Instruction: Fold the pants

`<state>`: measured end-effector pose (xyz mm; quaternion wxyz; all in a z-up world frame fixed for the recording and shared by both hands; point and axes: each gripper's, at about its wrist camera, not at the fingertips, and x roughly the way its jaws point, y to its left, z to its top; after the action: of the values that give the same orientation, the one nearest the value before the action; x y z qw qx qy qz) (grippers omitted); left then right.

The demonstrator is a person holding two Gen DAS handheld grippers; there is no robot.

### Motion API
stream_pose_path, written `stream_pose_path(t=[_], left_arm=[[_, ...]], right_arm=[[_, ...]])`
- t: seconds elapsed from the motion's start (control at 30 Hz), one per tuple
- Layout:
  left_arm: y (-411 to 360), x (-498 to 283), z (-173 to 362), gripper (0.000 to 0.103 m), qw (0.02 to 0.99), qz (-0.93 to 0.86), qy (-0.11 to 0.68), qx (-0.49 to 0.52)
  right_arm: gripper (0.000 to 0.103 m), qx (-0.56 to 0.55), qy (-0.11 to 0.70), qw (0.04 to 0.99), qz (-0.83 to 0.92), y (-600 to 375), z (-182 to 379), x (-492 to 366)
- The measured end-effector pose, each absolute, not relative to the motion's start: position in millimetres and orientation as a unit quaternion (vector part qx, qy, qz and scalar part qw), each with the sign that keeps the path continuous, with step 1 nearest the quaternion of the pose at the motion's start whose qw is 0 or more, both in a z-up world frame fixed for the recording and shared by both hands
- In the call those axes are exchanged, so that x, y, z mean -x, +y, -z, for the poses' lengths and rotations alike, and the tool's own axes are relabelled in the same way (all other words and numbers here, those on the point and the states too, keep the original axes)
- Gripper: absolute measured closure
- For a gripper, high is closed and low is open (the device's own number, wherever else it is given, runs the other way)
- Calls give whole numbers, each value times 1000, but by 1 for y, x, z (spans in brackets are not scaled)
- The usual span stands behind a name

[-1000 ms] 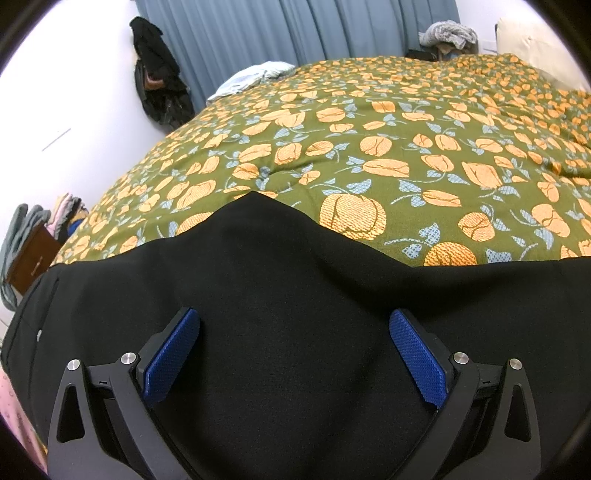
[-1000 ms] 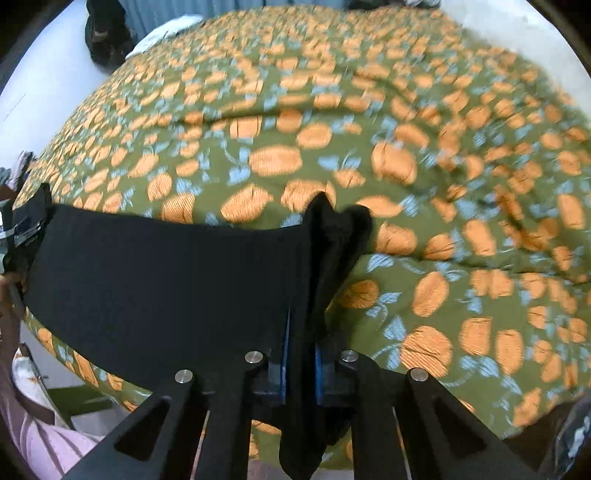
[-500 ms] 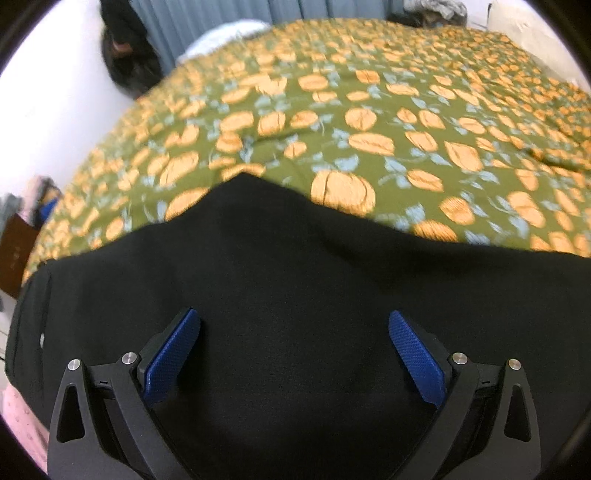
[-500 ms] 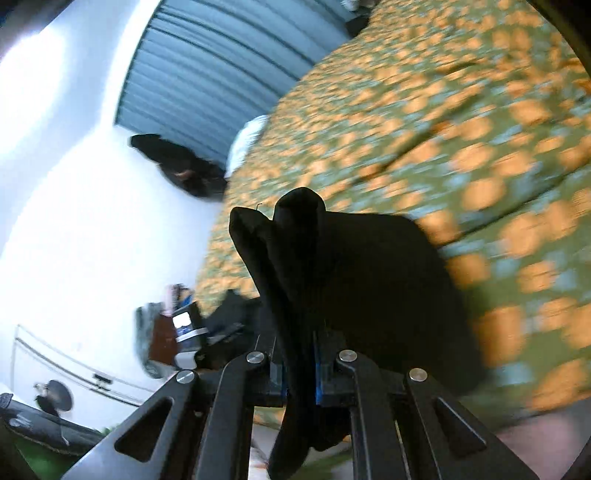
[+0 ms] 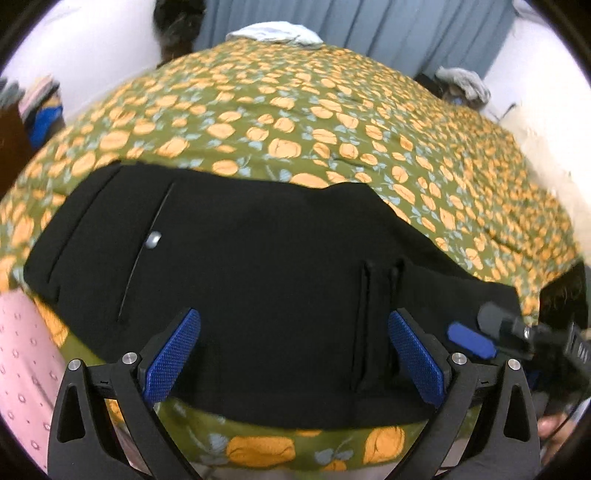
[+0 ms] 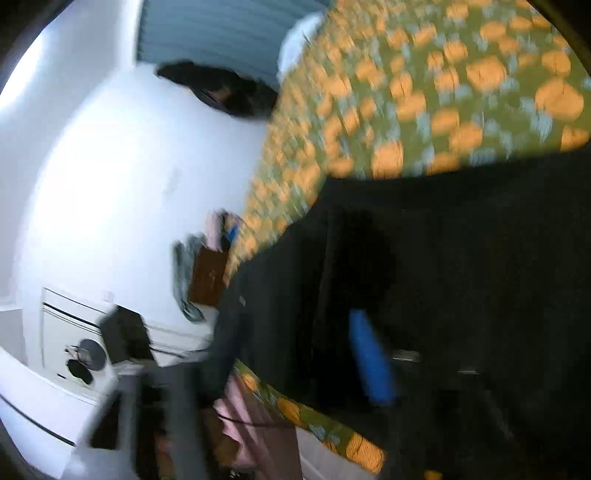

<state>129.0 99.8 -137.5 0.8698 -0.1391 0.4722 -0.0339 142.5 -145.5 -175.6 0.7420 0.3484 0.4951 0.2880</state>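
The black pants [image 5: 258, 277] lie folded across the near edge of the bed, a silver button [image 5: 153, 240] toward the left and belt loops [image 5: 369, 314] toward the right. My left gripper [image 5: 291, 354] hovers open over them, its blue pads wide apart and touching nothing. A blue pad [image 5: 469, 339] of my right gripper shows at the pants' right end. The right wrist view is blurred. In it my right gripper [image 6: 277, 387] has its jaws opening, with the black pants [image 6: 461, 258] under and between them and no pad pressing the cloth.
The bed wears an olive bedspread with orange pumpkins [image 5: 332, 129]. A person's pink patterned clothing [image 5: 22, 350] is at the lower left and a hand [image 5: 554, 432] at the lower right. Pale clothes [image 5: 273, 33] lie at the bed's far end before blue curtains. A white cabinet [image 6: 74, 332] stands beside the bed.
My right gripper swung across with the pinched black cloth, laid it over the rest of the pants and let go. My left gripper drew back and turned, so more of the pants shows.
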Motion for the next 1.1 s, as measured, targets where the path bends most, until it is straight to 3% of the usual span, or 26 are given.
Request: stream_pose_path(t=[0.1, 0.13, 0.17, 0.27, 0.4, 0.5, 0.57, 0.63, 0.87, 1.0, 1.1], left_arm=[[91, -119, 134, 1, 871, 75, 462, 152], [81, -118, 133, 1, 871, 98, 459, 145], [70, -117, 132, 1, 871, 119, 458, 132], [24, -121, 135, 3, 873, 166, 456, 54], [-23, -139, 154, 30, 859, 183, 478, -22], [-36, -148, 169, 35, 847, 178, 499, -33], [-42, -150, 178, 61, 838, 180, 514, -37], [-42, -149, 180, 95, 840, 169, 513, -51], [-7, -138, 164, 99, 851, 153, 502, -2], [-8, -139, 177, 98, 847, 149, 510, -14], [-12, -140, 180, 93, 848, 145, 509, -20]], right_arm=[[30, -249, 453, 815, -261, -164, 141, -109], [24, -215, 437, 840, -238, -176, 132, -93], [17, -192, 426, 858, -212, -188, 128, -80], [14, -165, 418, 882, -140, -225, 135, -50], [14, -213, 422, 877, -87, -257, 146, -29], [14, -202, 394, 893, -76, -260, 134, -32], [14, -189, 389, 899, -75, -254, 133, -38], [14, -182, 395, 898, -70, -252, 139, -41], [14, -172, 381, 907, -58, -270, 130, -39], [14, -170, 391, 903, -47, -274, 137, -56], [14, -151, 442, 882, -59, -265, 168, -74]])
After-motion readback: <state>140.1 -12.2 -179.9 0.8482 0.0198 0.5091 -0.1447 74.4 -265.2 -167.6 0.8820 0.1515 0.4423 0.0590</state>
